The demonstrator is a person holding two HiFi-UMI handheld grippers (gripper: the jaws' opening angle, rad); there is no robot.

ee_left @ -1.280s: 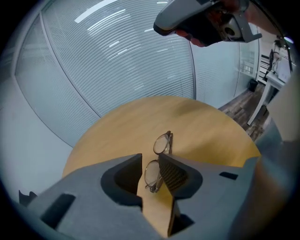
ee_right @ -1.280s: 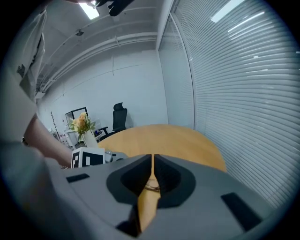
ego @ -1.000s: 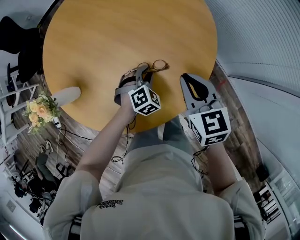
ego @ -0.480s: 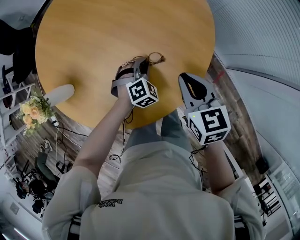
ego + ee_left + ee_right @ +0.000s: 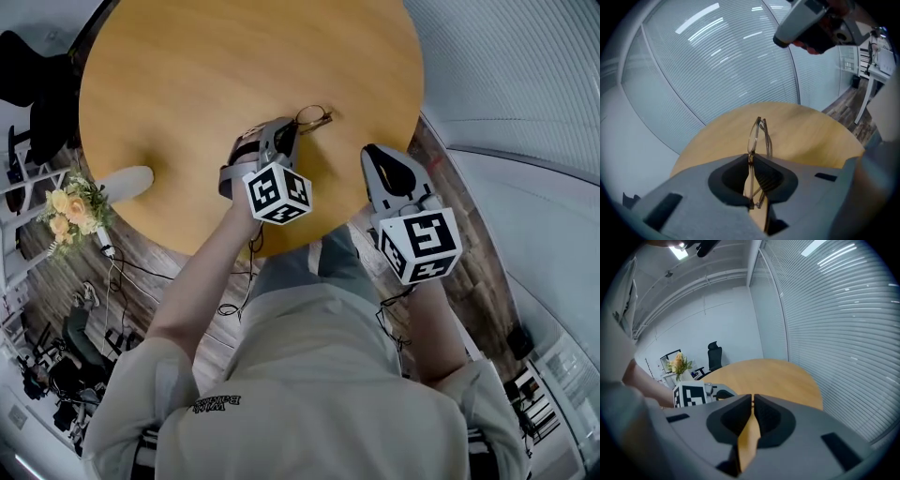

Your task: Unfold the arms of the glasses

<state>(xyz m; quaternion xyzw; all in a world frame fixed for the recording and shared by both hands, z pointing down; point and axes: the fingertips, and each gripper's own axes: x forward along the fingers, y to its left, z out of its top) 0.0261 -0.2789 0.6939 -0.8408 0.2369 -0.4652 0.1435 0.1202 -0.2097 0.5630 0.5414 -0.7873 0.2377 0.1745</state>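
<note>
Thin-rimmed glasses (image 5: 315, 117) with folded arms sit at the near right part of the round wooden table (image 5: 206, 75). My left gripper (image 5: 286, 139) reaches them from the near side. In the left gripper view the glasses (image 5: 759, 133) stand edge-on between the jaws, a little above the tabletop. The left gripper (image 5: 750, 158) has just been closing and its pads now press the frame. My right gripper (image 5: 386, 169) hovers at the table's near right edge, apart from the glasses. In its own view the right gripper (image 5: 752, 398) is shut with nothing in it.
A bunch of flowers (image 5: 75, 211) and a white rounded object (image 5: 127, 183) lie off the table's left edge. Farther left stands a black chair (image 5: 37, 84). A glass wall with blinds (image 5: 525, 75) curves round the right side. Cables trail on the floor.
The left gripper's jaws have closed on the glasses and it has risen slightly with them. The right gripper has stayed where it was.
</note>
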